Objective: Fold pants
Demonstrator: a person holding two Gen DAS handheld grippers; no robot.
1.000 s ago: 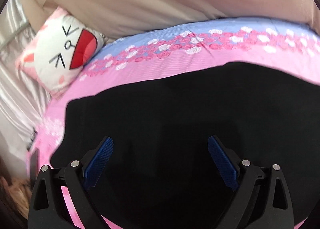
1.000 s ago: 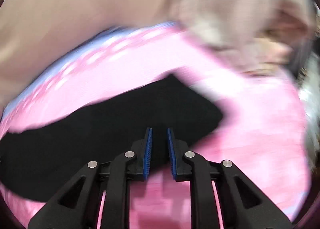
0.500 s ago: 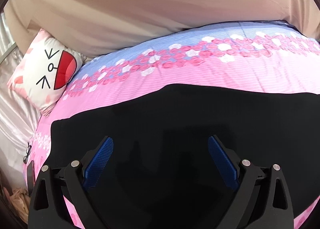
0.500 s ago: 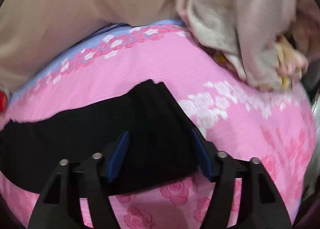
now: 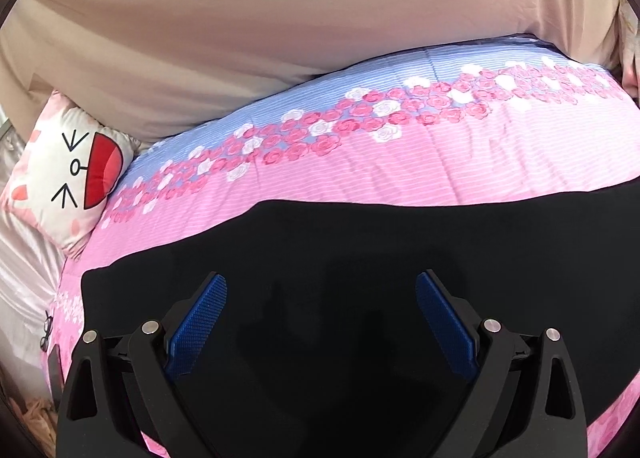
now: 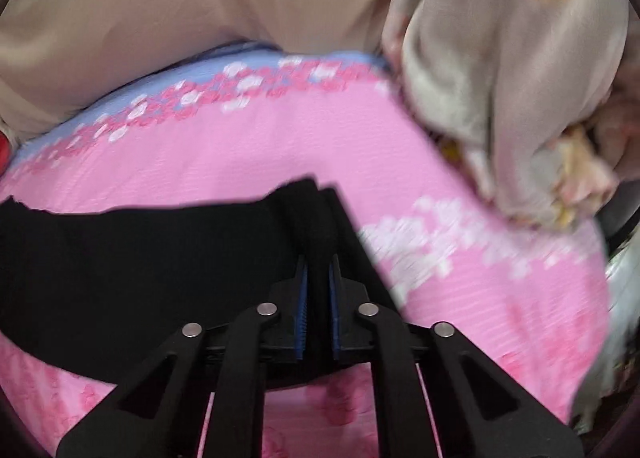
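right tongs pinch a ridge of matte black pants; left tongs gape wide.

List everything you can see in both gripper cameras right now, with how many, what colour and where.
pants: one, black, spread flat across the bedspread under both grippers
bedspread: one, pink with a blue band and a rose print, covering the bed
cushion: one, white and pink with a cartoon face and red mouth, at the bed's left edge
beige sheet: one, tan, draped behind the bed
crumpled cloth: one heap, pale grey-beige with pink and yellow patches, on the far right of the bed
eyeglasses: one pair, dark-framed, at the left bed edge
left gripper: black with blue pads, open above the pants
right gripper: black with blue pads, shut on a ridge of the pants
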